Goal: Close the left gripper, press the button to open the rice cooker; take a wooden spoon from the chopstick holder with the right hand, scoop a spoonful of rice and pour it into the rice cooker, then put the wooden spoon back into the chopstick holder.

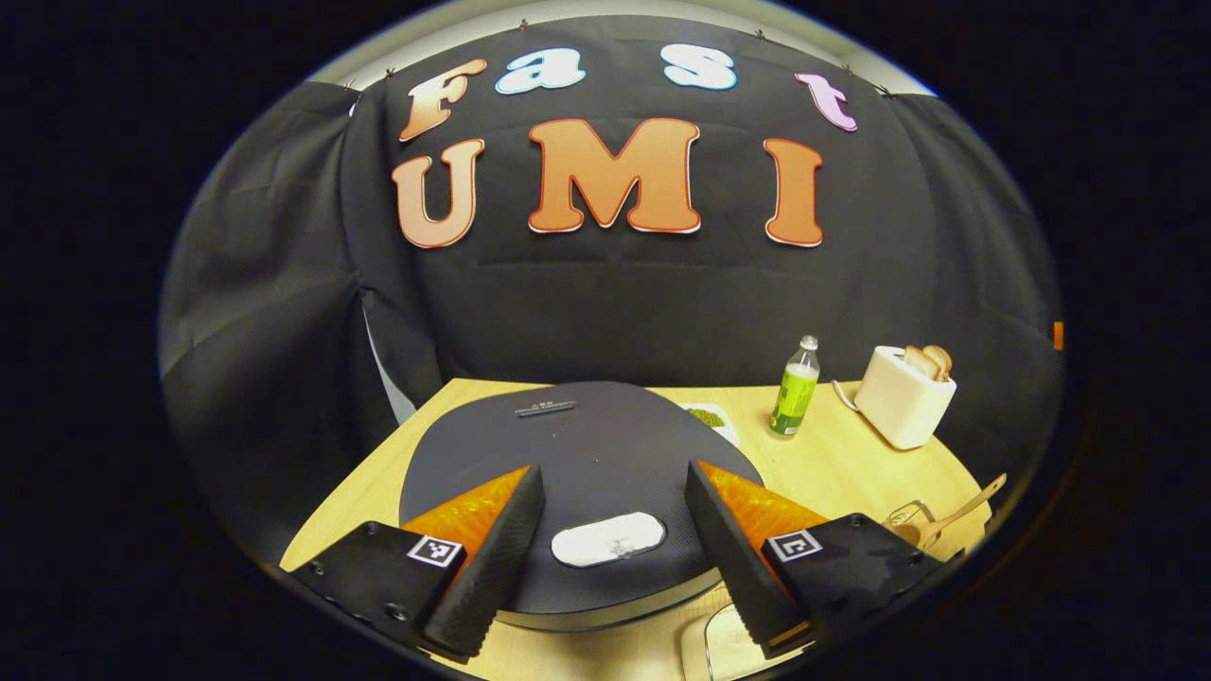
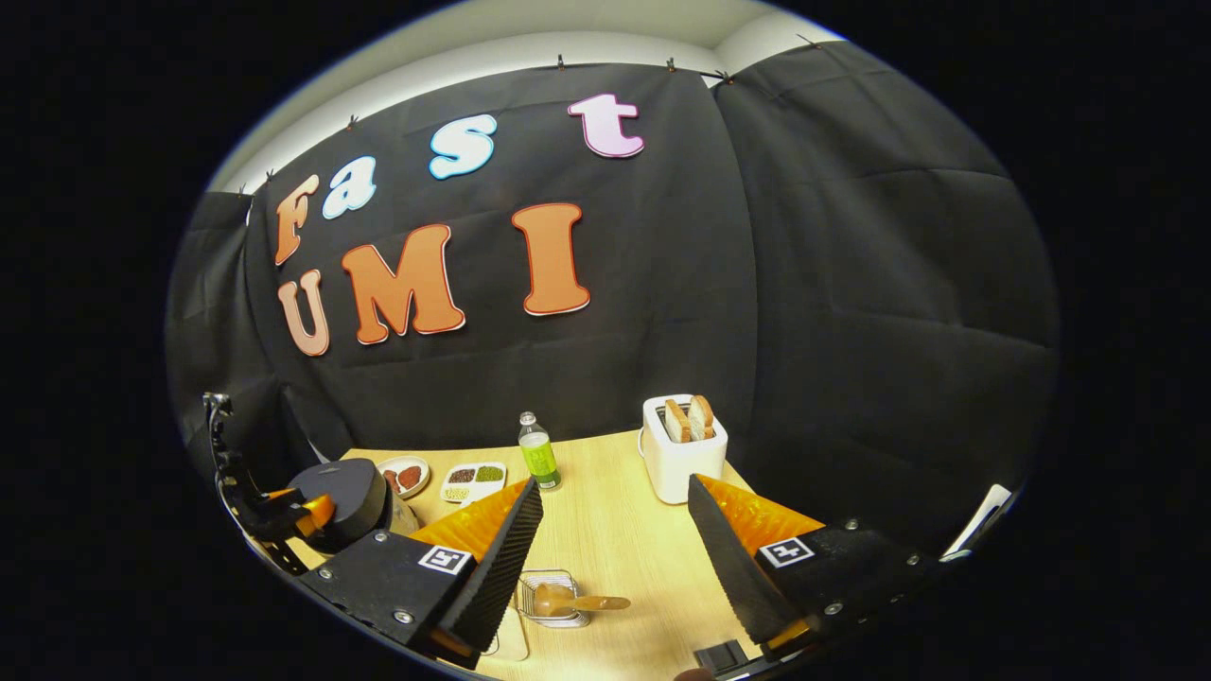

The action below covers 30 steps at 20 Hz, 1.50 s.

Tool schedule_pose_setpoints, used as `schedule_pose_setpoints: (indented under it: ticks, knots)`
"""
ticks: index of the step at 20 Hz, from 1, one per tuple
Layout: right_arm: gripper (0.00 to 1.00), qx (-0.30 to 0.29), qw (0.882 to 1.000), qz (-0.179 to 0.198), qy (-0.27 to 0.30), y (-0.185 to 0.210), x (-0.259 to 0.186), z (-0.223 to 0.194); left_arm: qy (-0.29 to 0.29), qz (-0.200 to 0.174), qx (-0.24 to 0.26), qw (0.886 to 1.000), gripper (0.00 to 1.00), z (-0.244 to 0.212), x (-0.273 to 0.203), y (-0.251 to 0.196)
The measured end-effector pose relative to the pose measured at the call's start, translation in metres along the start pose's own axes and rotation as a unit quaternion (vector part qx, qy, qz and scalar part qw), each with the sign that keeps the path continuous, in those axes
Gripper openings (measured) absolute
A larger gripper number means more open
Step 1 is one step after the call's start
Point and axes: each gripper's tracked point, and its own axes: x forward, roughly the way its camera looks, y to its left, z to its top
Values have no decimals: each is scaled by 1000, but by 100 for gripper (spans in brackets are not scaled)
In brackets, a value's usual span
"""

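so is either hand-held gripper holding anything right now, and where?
Nothing. Left hand-held gripper is open above the rice cooker; right hand-held gripper is open above the wooden spoon.

open tabletop (image 2: 615,539) between bottle (image 2: 539,452), toaster (image 2: 681,459)

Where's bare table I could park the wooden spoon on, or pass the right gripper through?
Bare wood lies between the green bottle, the toaster and the wire chopstick holder, under the open right gripper. It is crowded on the left: the rice cooker, two dishes and the left gripper sit close together.
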Motion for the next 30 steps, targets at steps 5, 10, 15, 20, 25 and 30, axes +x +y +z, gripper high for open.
schedule_pose_setpoints:
  ticks: [5, 10, 15, 20, 25, 30]
  knots:
    - [95, -2, 1000, 2, 3, -1, 3, -2, -14, 1, 4, 1000, 95, -7, 1, 0]
    - [95, -2, 1000, -4, 12, -4, 5, -12, -27, -4, 0, 1000, 97, -16, 2, -3]
    - [95, -3, 1000, -9, 10, -8, -2, -13, -21, -4, 5, 1000, 100, -6, 4, 1]
    - [95, -4, 1000, -13, -8, -10, -8, 7, -5, -1, 8, 1000, 97, 27, -14, 11]
    - [95, -29, 999, -16, -33, -7, -17, 42, -57, -4, 12, 998, 94, 121, -70, 26]
    - [95, -49, 997, -2, -60, 6, -31, 84, -111, -1, -14, 994, 94, 211, -154, 45]
